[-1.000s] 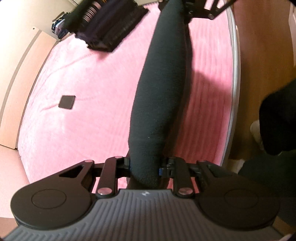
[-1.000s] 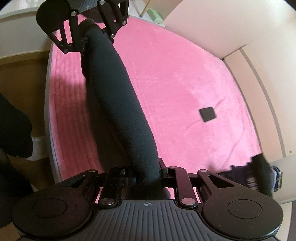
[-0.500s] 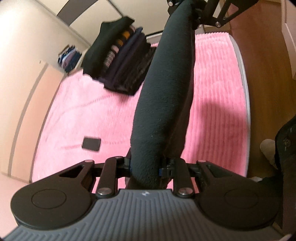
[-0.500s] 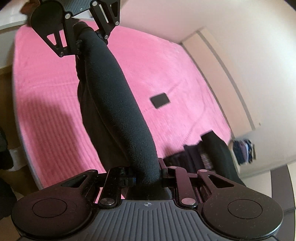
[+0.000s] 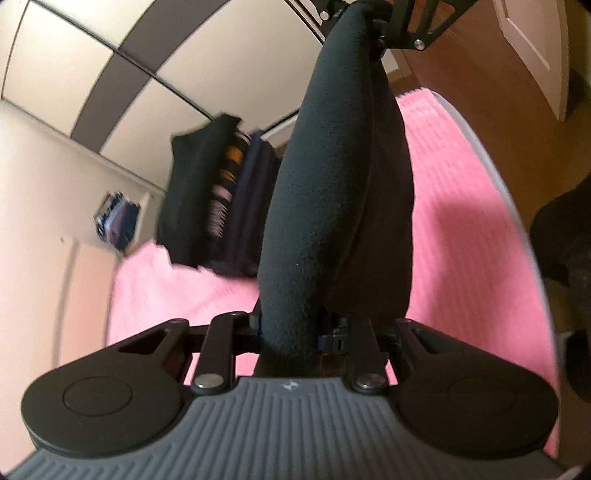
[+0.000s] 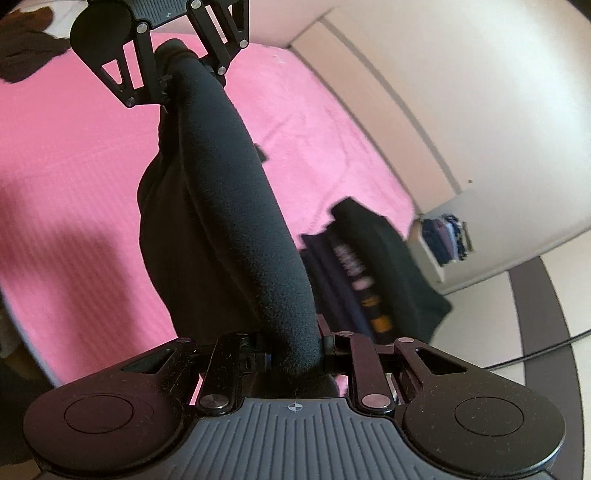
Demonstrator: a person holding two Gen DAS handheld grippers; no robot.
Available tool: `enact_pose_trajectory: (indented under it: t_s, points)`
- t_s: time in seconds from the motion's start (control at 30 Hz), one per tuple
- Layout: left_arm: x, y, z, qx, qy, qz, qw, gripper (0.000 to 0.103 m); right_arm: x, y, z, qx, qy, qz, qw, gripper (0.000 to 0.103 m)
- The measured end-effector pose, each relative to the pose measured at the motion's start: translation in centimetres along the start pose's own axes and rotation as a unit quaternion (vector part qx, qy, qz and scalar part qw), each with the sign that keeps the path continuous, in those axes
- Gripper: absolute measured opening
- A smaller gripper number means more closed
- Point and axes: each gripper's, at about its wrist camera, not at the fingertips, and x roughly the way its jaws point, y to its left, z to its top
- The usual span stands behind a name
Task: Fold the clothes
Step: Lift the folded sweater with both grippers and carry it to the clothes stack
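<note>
A black fleece garment (image 5: 325,184) hangs stretched between my two grippers above the pink bed (image 5: 461,221). My left gripper (image 5: 291,332) is shut on one end of it, and the right gripper (image 5: 373,22) grips the other end at the top of the left wrist view. In the right wrist view the same black garment (image 6: 236,206) runs from my right gripper (image 6: 295,354), shut on it, up to the left gripper (image 6: 177,77). Its lower part sags in a dark fold toward the bed.
A stack of folded dark and striped clothes (image 5: 218,195) lies on the pink bed (image 6: 74,155) near the wall. A small black square (image 6: 261,153) rests on the bedspread. More folded clothes (image 6: 445,238) sit in a wall shelf. Wooden floor (image 5: 487,85) lies beyond the bed's edge.
Both grippers have lifted and tilted up with the garment. The stack of folded clothes and the wall now fill more of each view, and the garment hangs looser.
</note>
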Motion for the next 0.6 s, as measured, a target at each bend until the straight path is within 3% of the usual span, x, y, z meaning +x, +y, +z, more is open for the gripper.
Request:
enact_pose_trajectory:
  t_s: [0.17,0.43,0.5,0.6]
  points:
    - [2.5,5.1,4.0,-0.006,-0.013,0.032,0.9994,0.02,1.7,-7.5,-1.5,-0.001,-0.026,-0.014,1.0,0.019]
    - [10.1,16.0,12.3,-0.007,0.019,0.092,0.9956,0.02,7.6,-24.1,-4.1,-0.033,-0.089,-0.022,0.995,0.019]
    - [12.2,20.2,14.6,-0.016,0.022,0.114,0.9931,0.02,9.3,-28.5,-3.8,-0.04,-0.108,-0.049,0.992,0.019]
    - [15.1,26.8,17.3,-0.02,0.02,0.176,0.9839,0.02,11.9,-35.3,-3.1,-0.051,-0.138,-0.101,0.984,0.019]
